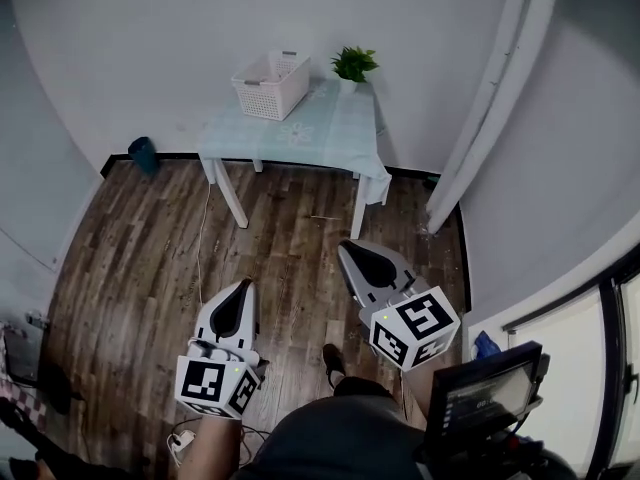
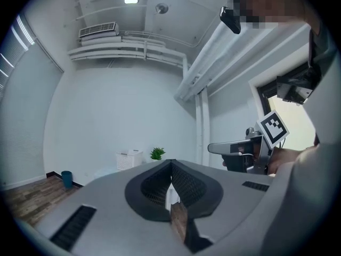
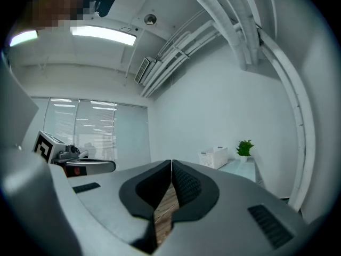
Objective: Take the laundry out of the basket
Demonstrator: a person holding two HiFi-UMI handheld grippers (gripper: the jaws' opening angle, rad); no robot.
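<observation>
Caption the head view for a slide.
Left tool and right tool, both shut, held over wood floor; white basket and potted plant on the far table.

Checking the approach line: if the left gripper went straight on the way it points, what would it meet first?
The left gripper has a free way over the floor, then likely meets the table, right of the basket; height is unclear.

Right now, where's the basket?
Head view, top centre: the white basket sits on the back-left corner of the small table, with the potted plant just to its right.
</observation>
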